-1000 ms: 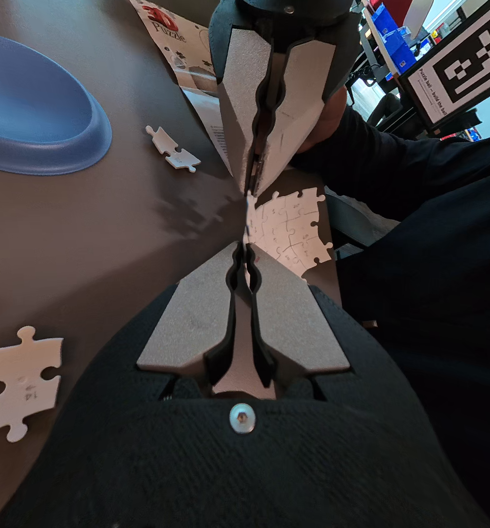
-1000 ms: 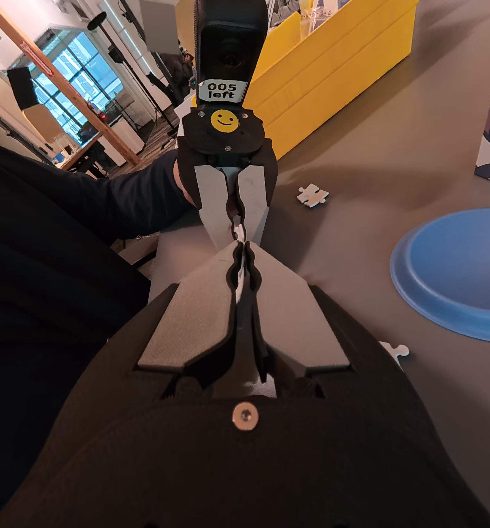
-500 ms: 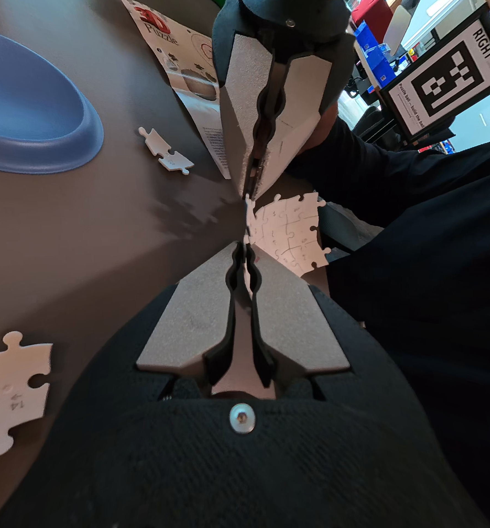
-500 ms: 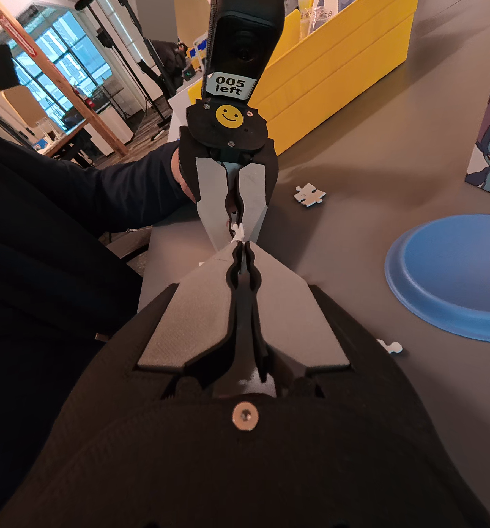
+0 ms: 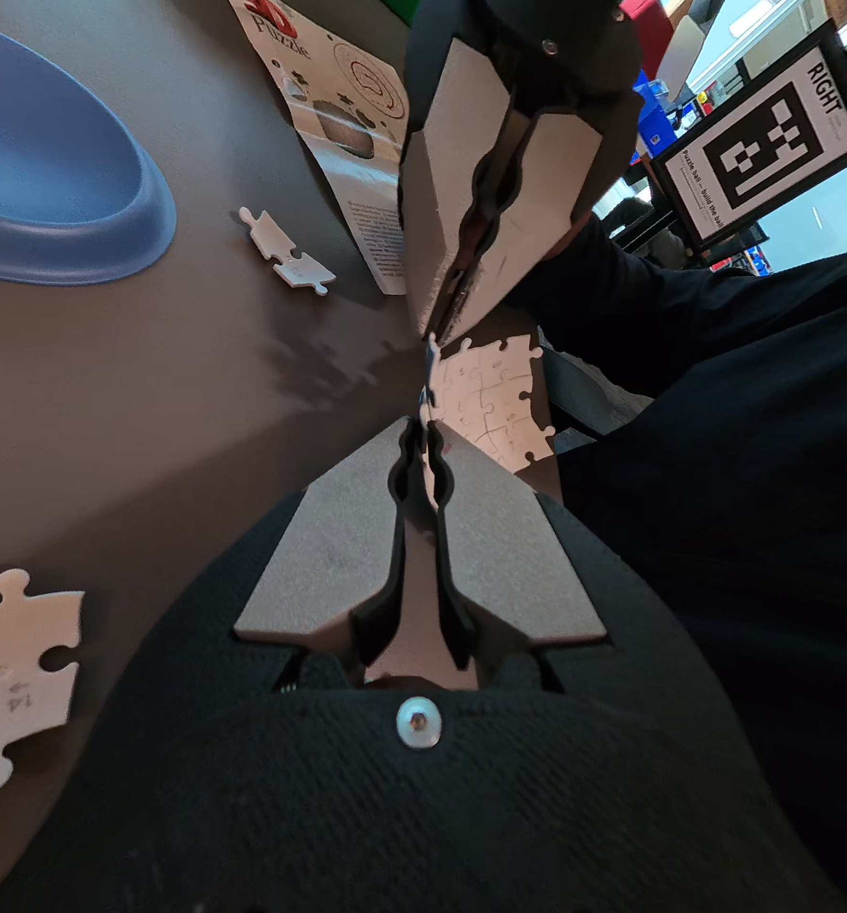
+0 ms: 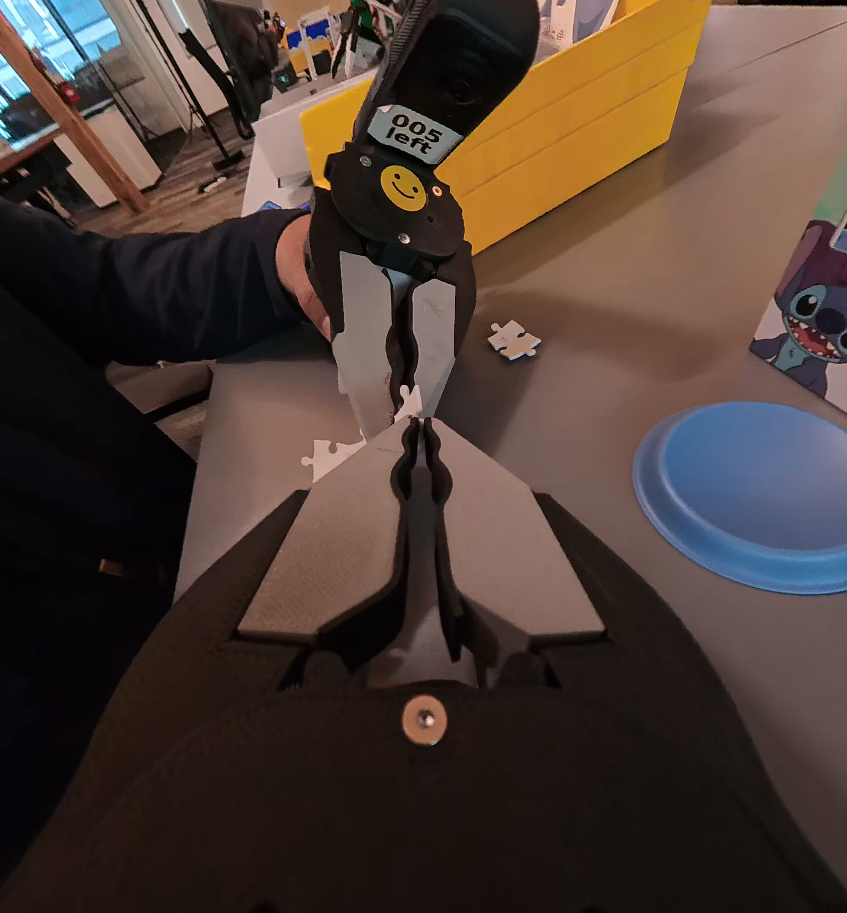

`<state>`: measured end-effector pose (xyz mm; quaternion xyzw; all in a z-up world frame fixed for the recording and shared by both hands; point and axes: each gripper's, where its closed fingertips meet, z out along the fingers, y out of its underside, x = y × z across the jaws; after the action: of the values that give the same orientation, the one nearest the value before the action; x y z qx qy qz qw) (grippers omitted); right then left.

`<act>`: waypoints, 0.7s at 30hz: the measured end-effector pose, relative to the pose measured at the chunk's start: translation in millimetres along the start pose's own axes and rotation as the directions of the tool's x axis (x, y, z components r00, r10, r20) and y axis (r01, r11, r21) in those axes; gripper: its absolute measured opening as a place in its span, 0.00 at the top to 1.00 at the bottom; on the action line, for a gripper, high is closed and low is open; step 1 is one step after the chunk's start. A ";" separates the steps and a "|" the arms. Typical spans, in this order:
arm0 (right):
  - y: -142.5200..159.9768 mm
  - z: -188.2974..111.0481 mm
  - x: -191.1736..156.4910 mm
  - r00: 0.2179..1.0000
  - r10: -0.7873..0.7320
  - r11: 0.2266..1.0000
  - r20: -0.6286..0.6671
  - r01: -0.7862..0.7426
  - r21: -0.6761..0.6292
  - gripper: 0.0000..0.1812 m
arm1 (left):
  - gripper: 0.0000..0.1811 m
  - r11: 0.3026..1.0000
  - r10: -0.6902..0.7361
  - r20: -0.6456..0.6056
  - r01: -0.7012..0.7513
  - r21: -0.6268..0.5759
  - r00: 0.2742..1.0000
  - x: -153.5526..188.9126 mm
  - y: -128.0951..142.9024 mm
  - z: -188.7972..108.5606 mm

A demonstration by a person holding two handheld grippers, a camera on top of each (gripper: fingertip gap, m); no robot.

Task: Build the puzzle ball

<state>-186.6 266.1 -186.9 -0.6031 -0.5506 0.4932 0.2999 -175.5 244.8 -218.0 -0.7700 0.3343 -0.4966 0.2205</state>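
Both grippers meet tip to tip above the dark table [image 5: 115,420]. The left gripper [image 5: 422,425] is clenched on the edge of the assembled puzzle section [image 5: 490,395], a curved white patch of joined pieces with handwritten marks on its back. The right gripper [image 6: 420,426] is pinched thin on the same section's edge, which shows at its tips as a white tab [image 6: 410,397].

Loose pieces on the table: a joined pair [image 5: 285,257] beside the printed instruction leaflet [image 5: 342,113], a single piece [image 5: 16,667] with pencilled marks at the near left, and another [image 6: 514,341] behind the left gripper.

A blue dish [image 6: 767,494] sits to the right. A yellow bin [image 6: 584,113] stands behind. A box with a blue cartoon creature [image 6: 826,321] is at the far right. The left gripper carries a white label and a yellow smiley sticker [image 6: 404,187]. A framed card with a black-and-white marker [image 5: 767,143] stands beyond.
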 end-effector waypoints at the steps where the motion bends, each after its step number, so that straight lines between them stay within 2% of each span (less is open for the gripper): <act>1: 0.0 0.2 -0.2 1.000 -0.016 1.000 -0.008 0.016 -0.002 1.00 | 0.99 1.000 -0.003 0.001 0.003 -0.001 1.000 -0.5 0.3 0.1; 21: 3.0 -0.3 2.8 0.999 -0.003 1.000 -0.032 0.003 -0.007 1.00 | 0.97 0.999 0.019 0.083 -0.015 -0.049 0.996 -6.2 6.9 3.2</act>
<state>-185.5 268.2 -190.2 -0.6112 -0.5483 0.4810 0.3073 -176.4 244.7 -227.7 -0.7922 0.3435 -0.4539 0.2199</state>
